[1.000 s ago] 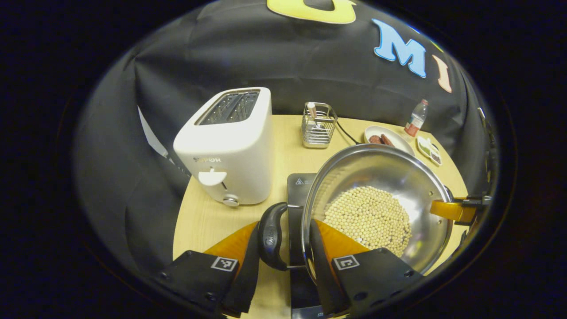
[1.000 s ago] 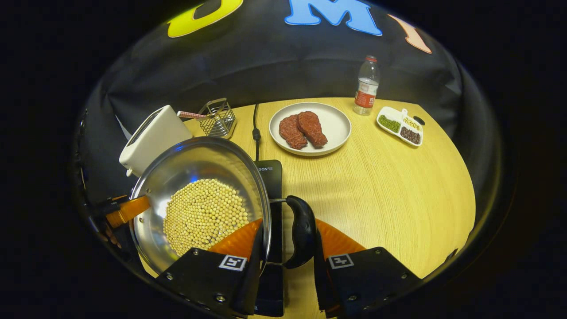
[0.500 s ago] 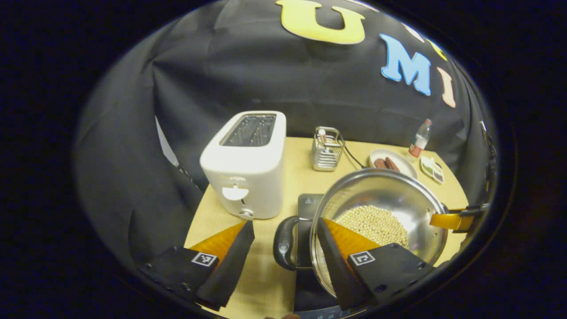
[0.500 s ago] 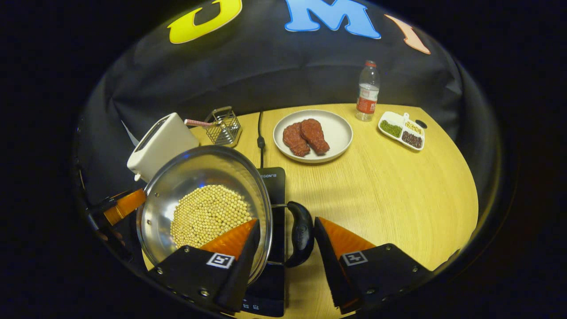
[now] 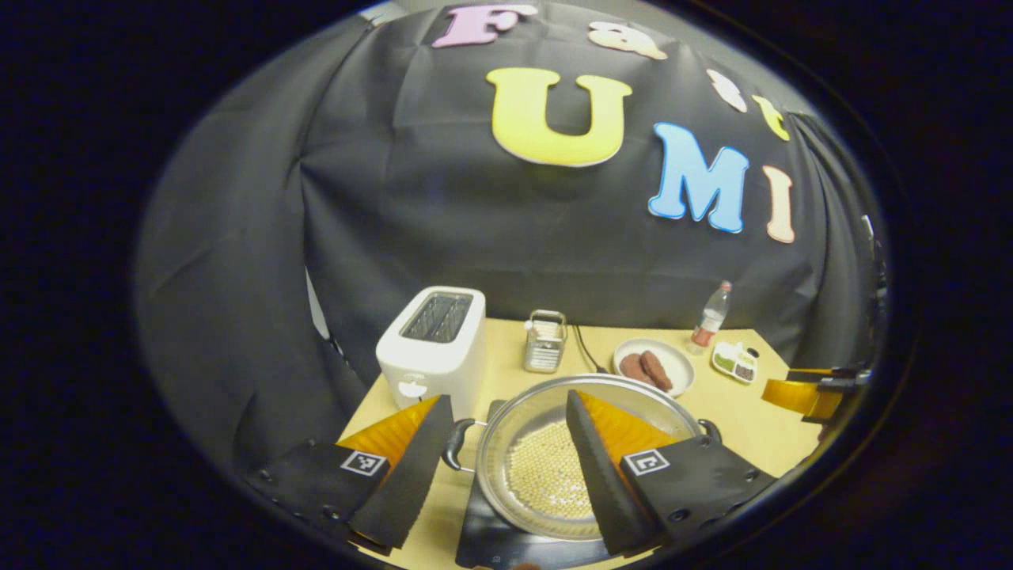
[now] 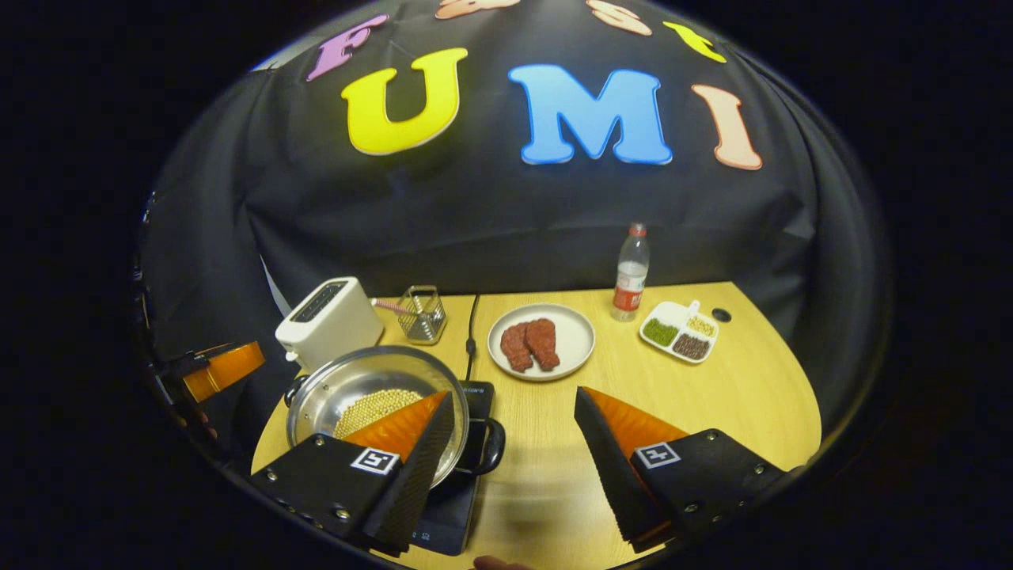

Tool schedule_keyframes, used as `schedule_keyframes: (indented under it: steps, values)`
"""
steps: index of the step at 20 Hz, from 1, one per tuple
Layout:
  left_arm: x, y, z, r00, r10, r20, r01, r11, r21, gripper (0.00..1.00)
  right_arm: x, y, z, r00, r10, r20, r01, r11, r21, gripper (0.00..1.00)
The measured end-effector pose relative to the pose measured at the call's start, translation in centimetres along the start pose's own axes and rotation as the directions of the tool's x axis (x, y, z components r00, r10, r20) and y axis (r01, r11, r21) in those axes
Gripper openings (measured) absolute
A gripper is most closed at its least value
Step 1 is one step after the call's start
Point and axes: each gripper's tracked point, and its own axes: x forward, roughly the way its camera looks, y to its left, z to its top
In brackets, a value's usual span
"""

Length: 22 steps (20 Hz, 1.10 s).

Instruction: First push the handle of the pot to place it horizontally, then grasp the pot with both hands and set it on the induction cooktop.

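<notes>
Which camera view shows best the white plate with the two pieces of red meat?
The right gripper view: the round white plate with two red meat pieces lies whole, near the centre, unobstructed. In the left gripper view the same plate is farther off, smaller, its near rim cut by the steel pot.

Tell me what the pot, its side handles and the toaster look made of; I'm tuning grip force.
Pot: looks like polished stainless steel; its inner wall mirrors light. Side handles: dark and smooth, probably moulded plastic on thin metal brackets, though the material is not certain. Toaster: matte white shell, likely plastic or painted metal, with dark slots on top.
</notes>
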Motion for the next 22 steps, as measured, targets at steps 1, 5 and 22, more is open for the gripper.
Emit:
schedule_keyframes:
  steps: [1,5,22]
  values:
    - [-1.2,-2.1,1.5,0.999,-0.003,0.039,0.003,1.0,-0.001,0.92,-1.3,-0.9,1.6,0.999,-0.008,0.046,0.008,1.0,-0.003,0.93]
    - [-5.9,-9.8,7.9,0.979,-0.04,0.202,0.038,0.999,0.018,0.94,-7.1,-5.0,8.1,0.975,-0.032,0.22,0.035,0.999,-0.008,0.93]
    - [-19.6,-27.3,16.0,0.881,-0.022,0.473,0.007,0.999,0.034,0.99,-21.0,-18.3,16.0,0.874,-0.025,0.485,0.041,0.999,-0.022,0.98]
